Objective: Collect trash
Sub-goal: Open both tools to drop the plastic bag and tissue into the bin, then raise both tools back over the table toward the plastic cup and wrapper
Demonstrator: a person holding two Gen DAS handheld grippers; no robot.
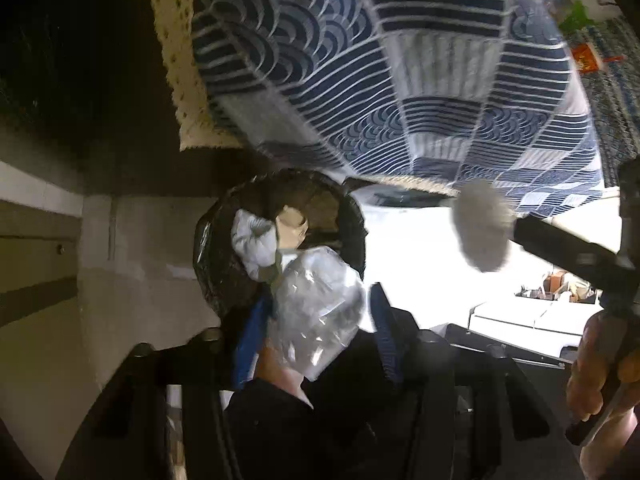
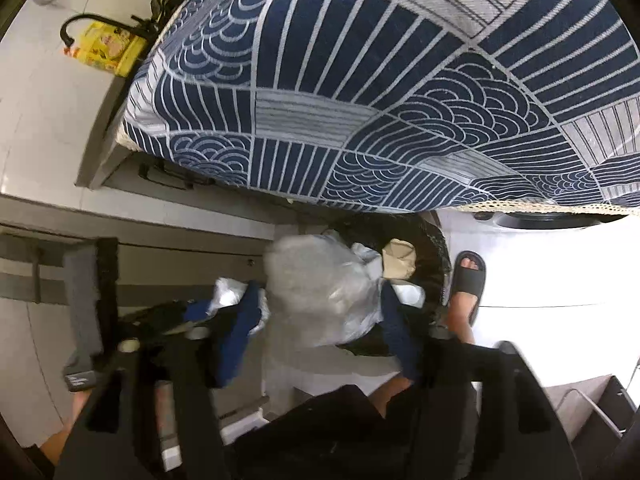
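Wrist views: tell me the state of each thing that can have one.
left gripper: shut on crumpled plastic bottle, above the bin
trash bin: open, black-lined, partly filled
right gripper: grey wad between its fingers, blurred, grip unclear

Home: patterned tablecloth [image 2: 360,100], sandalled foot [image 2: 466,280].

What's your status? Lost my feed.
Left hand-held gripper shut on crumpled plastic. Right hand-held gripper around grey wad, grip unclear. Both over trash bin. Tablecloth overhangs.
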